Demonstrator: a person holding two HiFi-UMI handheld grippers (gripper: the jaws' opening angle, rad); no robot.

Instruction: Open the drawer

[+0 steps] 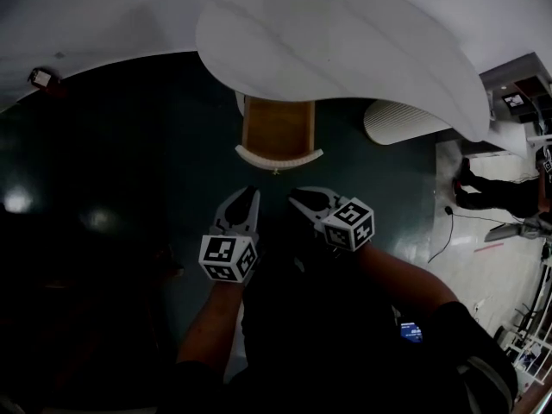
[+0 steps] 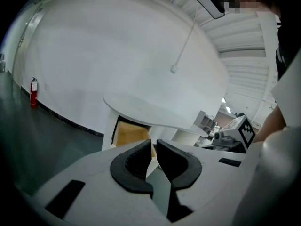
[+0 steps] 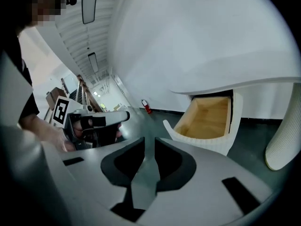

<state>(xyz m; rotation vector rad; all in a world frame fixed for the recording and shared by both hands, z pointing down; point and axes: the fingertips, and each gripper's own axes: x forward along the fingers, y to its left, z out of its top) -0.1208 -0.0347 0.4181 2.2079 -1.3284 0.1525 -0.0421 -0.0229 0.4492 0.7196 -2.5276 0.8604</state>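
The drawer [image 1: 276, 128] stands pulled out from under the white round tabletop [image 1: 345, 41], its bare wooden inside showing and its curved white front [image 1: 279, 156] toward me. It also shows in the left gripper view [image 2: 129, 133] and the right gripper view [image 3: 207, 119]. My left gripper [image 1: 241, 207] and right gripper [image 1: 307, 200] hang side by side just short of the drawer front, touching nothing. Each has its jaws a narrow gap apart with nothing between them, seen for the left gripper [image 2: 154, 147] and the right gripper [image 3: 149, 145].
A white ribbed pedestal [image 1: 405, 121] stands right of the drawer under the tabletop. The floor is dark green. A person's legs [image 1: 483, 192] and a cable [image 1: 444, 231] are at the far right. A red fire extinguisher [image 2: 33, 91] stands by the wall.
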